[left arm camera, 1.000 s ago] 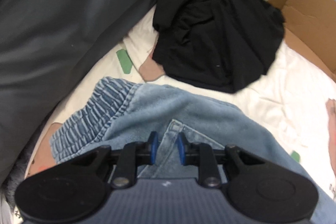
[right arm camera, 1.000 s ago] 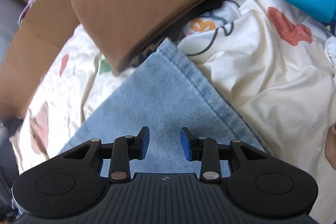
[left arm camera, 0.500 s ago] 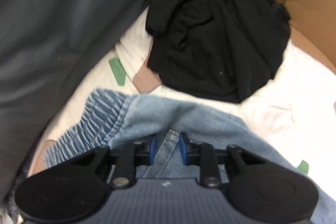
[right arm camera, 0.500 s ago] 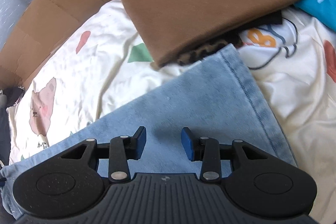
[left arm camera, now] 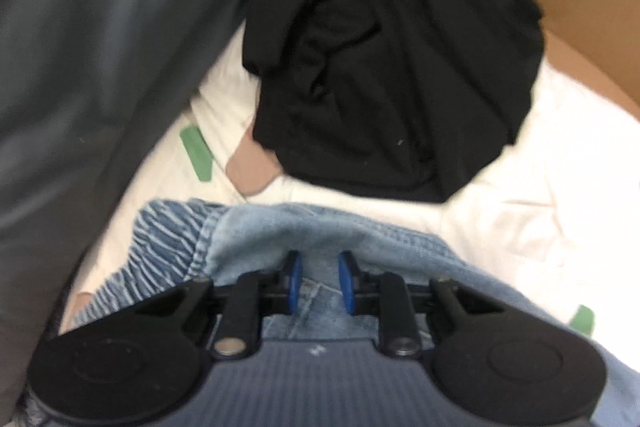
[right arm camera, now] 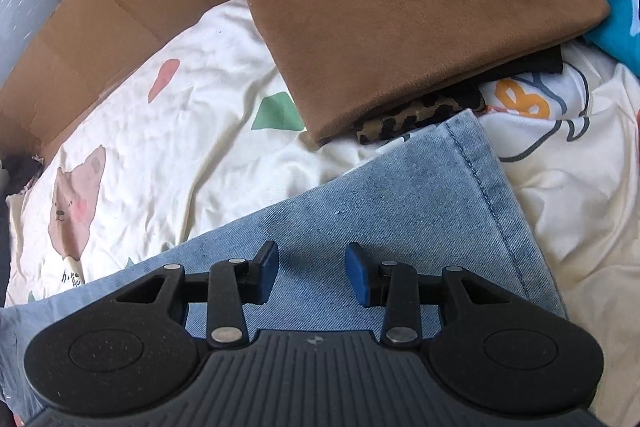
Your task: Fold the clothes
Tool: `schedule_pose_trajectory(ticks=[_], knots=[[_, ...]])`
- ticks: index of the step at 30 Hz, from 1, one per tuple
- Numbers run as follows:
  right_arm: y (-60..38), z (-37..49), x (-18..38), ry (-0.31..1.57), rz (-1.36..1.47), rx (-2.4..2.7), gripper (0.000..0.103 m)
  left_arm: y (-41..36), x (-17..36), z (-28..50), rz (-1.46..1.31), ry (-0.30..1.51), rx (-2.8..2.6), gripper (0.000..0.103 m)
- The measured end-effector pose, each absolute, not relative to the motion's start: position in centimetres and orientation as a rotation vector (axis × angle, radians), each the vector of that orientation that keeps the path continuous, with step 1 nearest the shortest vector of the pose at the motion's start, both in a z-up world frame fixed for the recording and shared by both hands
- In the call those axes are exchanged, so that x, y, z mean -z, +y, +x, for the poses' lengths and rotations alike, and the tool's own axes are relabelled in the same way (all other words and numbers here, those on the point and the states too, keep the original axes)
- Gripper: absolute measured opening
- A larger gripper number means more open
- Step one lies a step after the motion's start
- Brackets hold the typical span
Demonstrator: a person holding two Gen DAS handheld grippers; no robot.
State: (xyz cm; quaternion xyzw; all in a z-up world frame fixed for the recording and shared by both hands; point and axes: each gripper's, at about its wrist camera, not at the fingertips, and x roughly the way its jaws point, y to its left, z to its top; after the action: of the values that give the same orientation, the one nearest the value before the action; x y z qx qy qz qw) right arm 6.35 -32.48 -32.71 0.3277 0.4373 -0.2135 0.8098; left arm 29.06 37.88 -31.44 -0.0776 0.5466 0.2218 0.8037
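Left hand-held gripper [left arm camera: 319, 281] clamped on a bunched fold of the light blue jeans [left arm camera: 332, 235] near the elastic waistband [left arm camera: 168, 247], denim pinched between the blue pads. Right hand-held gripper [right arm camera: 312, 275] released, jaws just widened, hovering over the flat leg of the jeans [right arm camera: 400, 195] with nothing gripped. Jeans spread across the cartoon-print bedsheet [right arm camera: 168, 147]. Beyond the hem, a folded brown garment [right arm camera: 400, 19] stacked on a leopard-print piece [right arm camera: 420, 113]. Crumpled black garment [left arm camera: 400, 75] beyond the waistband, cardboard [left arm camera: 580, 7] behind.
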Motion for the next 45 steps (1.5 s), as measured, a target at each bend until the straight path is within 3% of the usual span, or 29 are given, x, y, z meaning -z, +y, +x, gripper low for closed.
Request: schedule_pose_trajectory(ticks=[6,18,32,34,41,43,45], knots=[[-32.1,6.7,33.4,0.951,0.668,0.458,0.044,37.7,31.7,31.0,-0.156,1.222,-0.519,0.021],[-32.2,5.8,32.9,0.875,0.766,0.437,0.045,41.4,21.6,27.1,-0.176,1.175,-0.487,0.021],[-30.4,5.3,33.1,0.942,0.709,0.414,0.045,45.4,30.5,24.9,-0.253,1.308,-0.626,0.023],[-30.4,5.2,33.5,0.957,0.72,0.405,0.045,45.9,31.1,25.3,-0.265,1.296,-0.652,0.018],[-30.2,4.8,33.5,0.937,0.715,0.405,0.045,46.0,29.3,26.2,-0.244,1.312,-0.641,0.017],[-30.2,4.7,33.4,0.932,0.723,0.406,0.045,46.1,28.1,25.9,-0.27,1.291,-0.589,0.027],[-30.3,4.5,33.2,0.924,0.731,0.405,0.045,46.2,27.2,26.0,-0.258,1.294,-0.572,0.027]])
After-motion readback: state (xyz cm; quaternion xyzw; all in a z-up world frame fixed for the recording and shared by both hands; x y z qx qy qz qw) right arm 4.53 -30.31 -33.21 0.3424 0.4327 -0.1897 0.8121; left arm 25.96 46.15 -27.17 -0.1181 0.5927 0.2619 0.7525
